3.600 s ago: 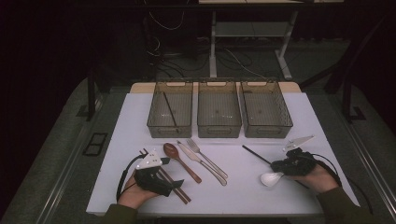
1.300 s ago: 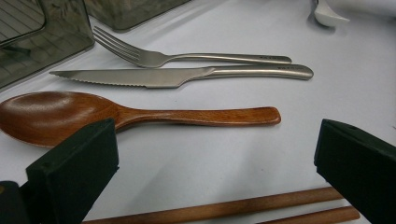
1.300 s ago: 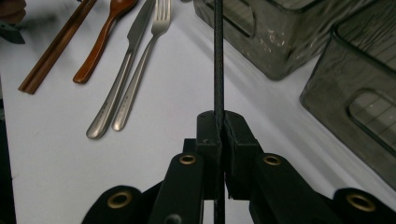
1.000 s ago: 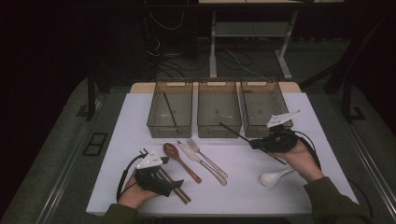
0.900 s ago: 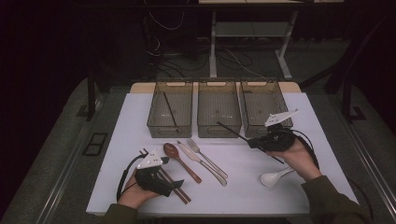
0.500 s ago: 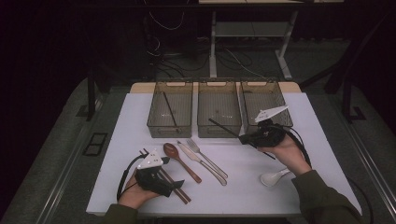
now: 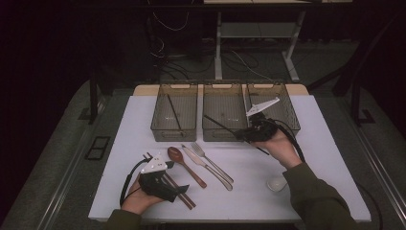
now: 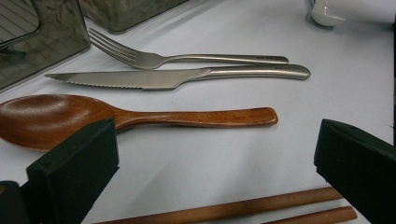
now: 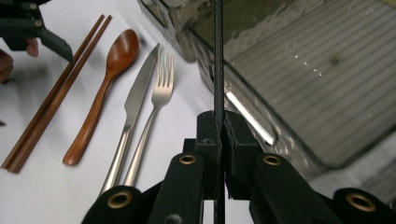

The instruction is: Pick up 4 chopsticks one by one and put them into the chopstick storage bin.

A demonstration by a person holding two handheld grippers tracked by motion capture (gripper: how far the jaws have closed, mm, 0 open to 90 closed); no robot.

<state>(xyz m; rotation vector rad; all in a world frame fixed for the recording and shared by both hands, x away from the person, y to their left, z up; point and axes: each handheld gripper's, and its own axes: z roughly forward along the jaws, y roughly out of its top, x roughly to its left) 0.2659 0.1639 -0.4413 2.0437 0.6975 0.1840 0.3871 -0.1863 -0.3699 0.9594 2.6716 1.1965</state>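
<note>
L gripper (image 7: 179,190) rests near-left over the wooden chopsticks (image 8: 261,210), jaws apart, idle. R gripper (image 7: 241,136) is clamped on a black chopstick (image 9: 218,70), held above the middle bin (image 7: 225,111); carry it w/ tip level over to the left bin (image 7: 174,111), beside its twin.

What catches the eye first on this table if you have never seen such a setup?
First, the right gripper pinching a thin black chopstick slantwise over the middle bin of three grey bins along the far edge. Then the row near the front left: wooden spoon, knife and fork side by side, with the open left gripper resting over a pair of brown chopsticks.
</note>
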